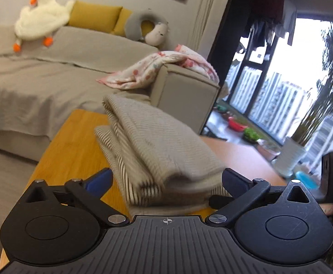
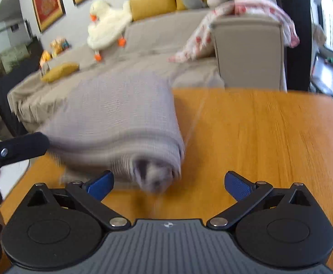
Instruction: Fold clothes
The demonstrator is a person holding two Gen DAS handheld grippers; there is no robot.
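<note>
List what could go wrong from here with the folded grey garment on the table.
1. The folded grey garment is a loose stack with striped layers fanning out along one side; a nudge from the left gripper, whose open jaws flank its near end, could undo it.
2. In the right wrist view it lies by the wooden table's sofa-side edge and might slide off.
3. Both views are motion-blurred; the right gripper, open too, could clip the bundle.

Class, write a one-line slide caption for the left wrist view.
Open left gripper faces a folded grey striped garment lying on the orange wooden table, grey sofa behind.
</note>
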